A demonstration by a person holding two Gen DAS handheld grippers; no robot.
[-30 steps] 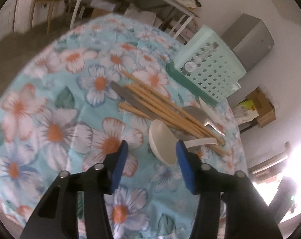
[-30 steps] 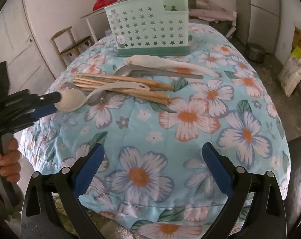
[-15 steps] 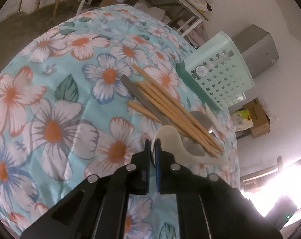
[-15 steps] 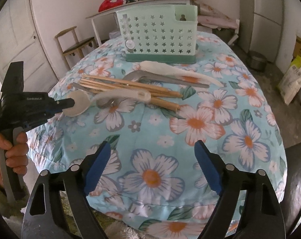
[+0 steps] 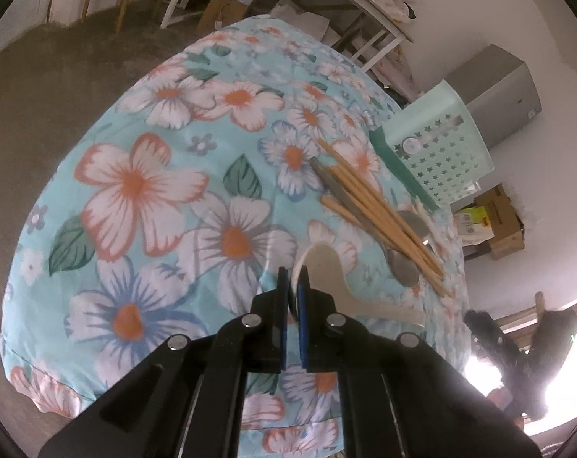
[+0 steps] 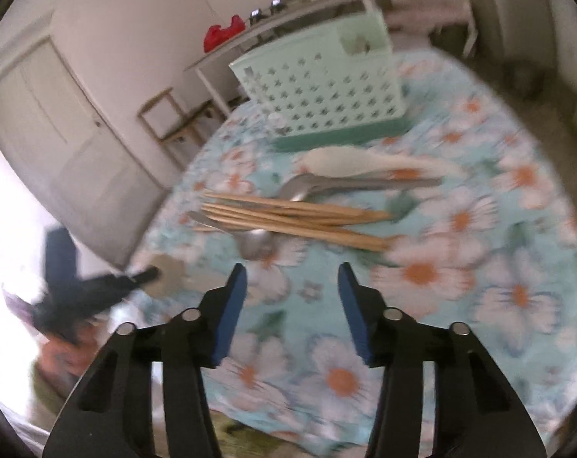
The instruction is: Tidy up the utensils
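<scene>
Utensils are what I'm sorting, and most of them lie in a loose pile on the flowered worktop, short of the mint caddy that I take to be their home.

Starting at the left of the right wrist view, my left gripper has its jaws clamped on the rim of the white plastic spoon. The grip is at the bowl, so the long handle trails free to the right, probably so that end can drop into the caddy first. The spoon sits near the front edge, apart from the pile.

Moving right, the wooden chopsticks lie bundled across a metal knife and a metal spoon. They pin those pieces, so I judge the sticks should come off before the metal beneath. Beyond them rest another metal piece and a white ladle-like utensil, just in front of the caddy.

My right gripper hovers over bare cloth with nothing between its jaws. They have just been closing and now stand partway apart, which reads as narrowing for a slim target such as the metal spoon just ahead. This view is blurred, so fine contact is hard to judge.

The caddy stands upright at the far side; I can't tell which compartments are filled.
</scene>
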